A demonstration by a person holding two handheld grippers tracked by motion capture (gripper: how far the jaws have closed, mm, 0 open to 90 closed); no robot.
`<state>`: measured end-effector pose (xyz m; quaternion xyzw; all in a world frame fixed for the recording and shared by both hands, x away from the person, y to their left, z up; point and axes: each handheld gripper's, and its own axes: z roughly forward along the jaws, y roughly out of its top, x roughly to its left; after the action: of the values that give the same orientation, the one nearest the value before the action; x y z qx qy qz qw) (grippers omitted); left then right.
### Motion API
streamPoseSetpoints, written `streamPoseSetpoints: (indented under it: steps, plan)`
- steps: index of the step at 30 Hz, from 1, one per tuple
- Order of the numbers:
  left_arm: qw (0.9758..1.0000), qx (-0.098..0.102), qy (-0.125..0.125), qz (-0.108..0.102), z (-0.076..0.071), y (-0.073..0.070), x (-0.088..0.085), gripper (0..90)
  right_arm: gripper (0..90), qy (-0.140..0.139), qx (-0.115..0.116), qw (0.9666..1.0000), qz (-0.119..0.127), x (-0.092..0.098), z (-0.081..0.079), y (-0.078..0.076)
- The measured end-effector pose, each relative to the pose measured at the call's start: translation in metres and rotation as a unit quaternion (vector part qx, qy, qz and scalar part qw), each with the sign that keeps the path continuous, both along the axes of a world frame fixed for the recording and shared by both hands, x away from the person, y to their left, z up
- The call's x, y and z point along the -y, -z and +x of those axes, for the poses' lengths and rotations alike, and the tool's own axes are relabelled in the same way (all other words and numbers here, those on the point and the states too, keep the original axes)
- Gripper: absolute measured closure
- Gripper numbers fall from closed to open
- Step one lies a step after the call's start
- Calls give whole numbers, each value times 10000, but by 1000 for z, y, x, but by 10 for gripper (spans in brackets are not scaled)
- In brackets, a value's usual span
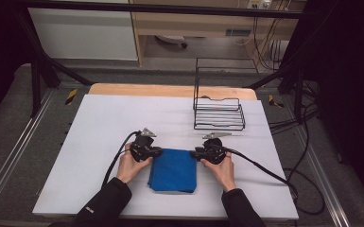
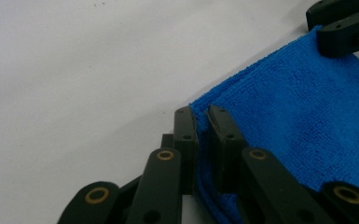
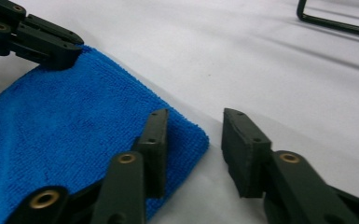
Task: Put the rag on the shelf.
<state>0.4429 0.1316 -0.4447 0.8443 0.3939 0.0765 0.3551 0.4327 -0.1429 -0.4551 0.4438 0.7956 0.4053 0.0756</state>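
From the high view I see the folded blue cloth [image 1: 173,170] lying flat on the white table [image 1: 99,137], a little below the middle of the frame. My left gripper [image 1: 157,152] sits at the cloth's upper left corner and my right gripper [image 1: 195,152] at its upper right corner, each held by a hand coming up from the bottom edge, with a black cable trailing from each. A black wire rack [image 1: 218,106] stands in the upper right part of the table, well apart from the cloth.

In the left gripper view, my left gripper [image 2: 201,122] has its jaws drawn nearly together on the corner of the blue cloth [image 2: 303,121], with the cloth's folded edge pinched in the narrow slot between them. The cloth spreads across the right half of the frame. At the upper right the right gripper's [image 2: 324,35] black jaws rest at the far corner.

In the right gripper view, my right gripper [image 3: 193,135] stands wide open. One jaw lies over the corner of the blue cloth [image 3: 74,126] at lower left; the other rests on bare table, clear of the fabric, so it grips nothing. The left gripper [image 3: 72,53] meets the cloth's far corner at the upper left. A bit of the wire rack [image 3: 335,23] shows at the upper right.
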Motion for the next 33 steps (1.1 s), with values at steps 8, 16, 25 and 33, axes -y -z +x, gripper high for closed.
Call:
streamPoseSetpoints:
  steps: [8, 16, 25, 33]
  plan:
    - [9999, -64, 5, -107, 2, 0, -2, 836, 843, -70, -263, 9994, 233, -2, -1, 1]
    - [9983, 192, -21, -553, -7, -19, -11, 841, 857, -59, 13, 9988, 484, 4, -7, -15]
    - [9948, 635, 39, -793, -23, -41, -17, 840, 856, -201, 549, 9955, 745, 10, -21, -40]
    - [9905, 974, 76, -972, -37, -59, -18, 840, 857, -216, 945, 9915, 873, 14, -28, -59]
